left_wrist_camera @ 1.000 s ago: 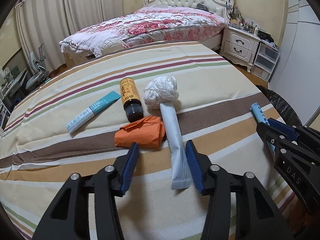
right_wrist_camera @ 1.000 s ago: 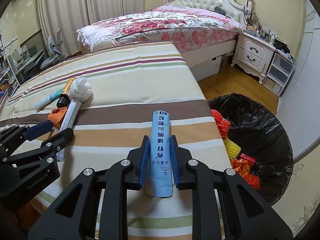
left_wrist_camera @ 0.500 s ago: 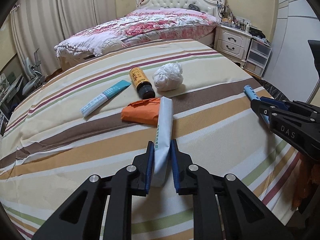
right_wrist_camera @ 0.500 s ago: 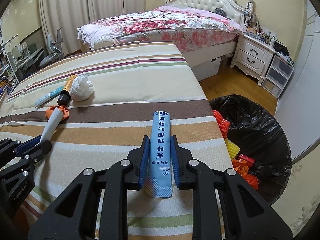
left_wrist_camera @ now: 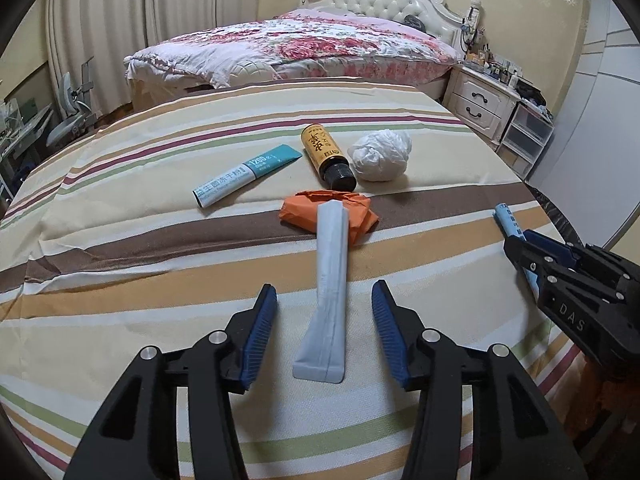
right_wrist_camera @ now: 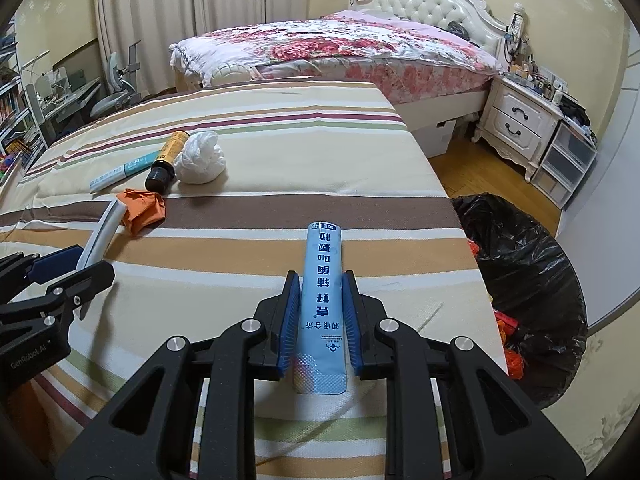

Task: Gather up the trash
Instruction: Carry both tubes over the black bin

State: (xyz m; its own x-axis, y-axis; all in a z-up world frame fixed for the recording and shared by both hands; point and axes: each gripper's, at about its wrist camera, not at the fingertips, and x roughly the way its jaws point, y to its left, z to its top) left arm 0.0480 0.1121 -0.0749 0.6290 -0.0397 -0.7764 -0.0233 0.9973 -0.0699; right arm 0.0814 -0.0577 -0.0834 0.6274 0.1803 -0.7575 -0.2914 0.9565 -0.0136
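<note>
While clamped, blue sachet (right_wrist_camera: 322, 300) points straight ahead.

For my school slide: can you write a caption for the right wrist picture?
The right gripper grips a light blue packet over the striped sheet, with the black trash bag waiting beside.

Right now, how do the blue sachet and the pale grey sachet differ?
The blue sachet is clamped in the right claw; the pale grey sachet lies loose between the open left claw's fingers. The blue one shows bold print, the grey looks plain. Grey's far end overlaps the orange wrapper; blue touches nothing else. Both are long, slim sachets.
</note>
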